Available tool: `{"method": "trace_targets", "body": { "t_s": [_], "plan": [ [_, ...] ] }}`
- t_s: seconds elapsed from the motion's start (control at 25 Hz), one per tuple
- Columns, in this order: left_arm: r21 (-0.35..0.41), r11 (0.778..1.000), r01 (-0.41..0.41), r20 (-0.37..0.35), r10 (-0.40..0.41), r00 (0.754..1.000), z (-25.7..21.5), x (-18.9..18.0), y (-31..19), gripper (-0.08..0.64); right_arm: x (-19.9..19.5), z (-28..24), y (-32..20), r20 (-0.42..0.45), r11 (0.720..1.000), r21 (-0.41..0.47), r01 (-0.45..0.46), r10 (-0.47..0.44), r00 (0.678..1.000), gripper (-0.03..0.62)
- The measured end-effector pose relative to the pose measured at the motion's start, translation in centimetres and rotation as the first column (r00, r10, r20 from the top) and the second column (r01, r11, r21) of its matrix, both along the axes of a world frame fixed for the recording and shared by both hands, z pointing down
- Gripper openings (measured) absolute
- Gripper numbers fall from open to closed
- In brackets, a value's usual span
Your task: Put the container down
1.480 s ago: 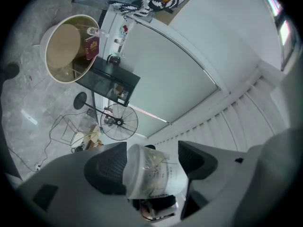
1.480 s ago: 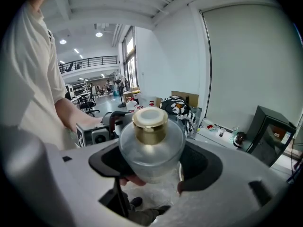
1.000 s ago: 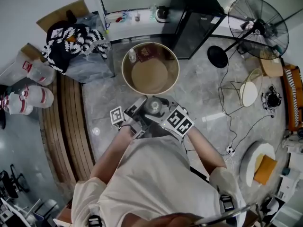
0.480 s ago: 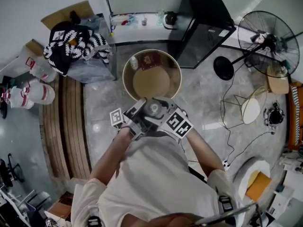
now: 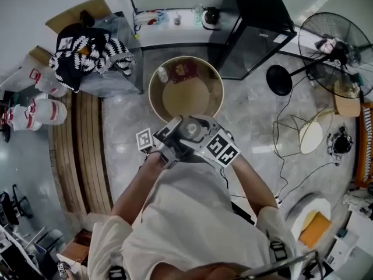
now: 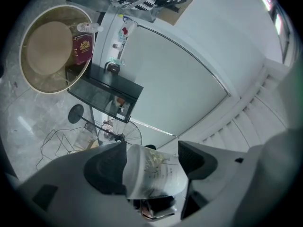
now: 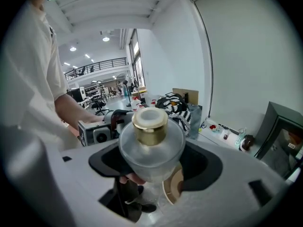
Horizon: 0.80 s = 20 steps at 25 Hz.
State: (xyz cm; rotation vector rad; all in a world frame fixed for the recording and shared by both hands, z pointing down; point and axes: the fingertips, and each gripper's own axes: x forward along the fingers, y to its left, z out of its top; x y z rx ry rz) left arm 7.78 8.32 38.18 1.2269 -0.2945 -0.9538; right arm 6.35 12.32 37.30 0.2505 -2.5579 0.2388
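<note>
A clear glass container point(image 5: 189, 130) with a gold lid point(image 7: 150, 123) hangs in the air in front of the person, just short of the near rim of a round beige table point(image 5: 156, 101). My left gripper point(image 5: 176, 136) is shut on its labelled body point(image 6: 152, 175), which shows between the jaws in the left gripper view. My right gripper point(image 5: 202, 134) is shut on the same container point(image 7: 150, 148) from the other side. In the right gripper view the lid points up towards the camera and the left gripper point(image 7: 94, 132) shows behind. The container's base is hidden.
On the round table lie a small bottle point(image 5: 162, 73) and a red booklet point(image 5: 185, 71). A black cabinet point(image 5: 250, 31) stands at the back right, with a floor fan point(image 5: 335, 45) and cables beyond. A patterned cloth point(image 5: 93, 48), white jugs point(image 5: 35, 115) and wooden slats point(image 5: 87, 150) are at the left.
Both grippers stay shut on the container at about the same spot before the table. Only the head view has shifted a little.
</note>
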Motion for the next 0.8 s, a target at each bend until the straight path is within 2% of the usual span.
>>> {"method": "trace_targets", "body": {
  "t_s": [0.4,0.8],
  "plan": [
    [-0.042,0.998,-0.052,0.005,0.052,0.999,1.9,-0.7,-4.4,0.333,-0.9,1.9,-4.6,0.019,0.998,-0.04,-0.056,0.057,0.998,0.336],
    [-0.098,0.981,-0.17,-0.003,0.171,0.985,5.5,-3.1,-10.4,0.333,-3.7,5.2,-10.9,-0.009,0.978,-0.098,-0.183,0.183,0.983,0.335]
  ]
}}
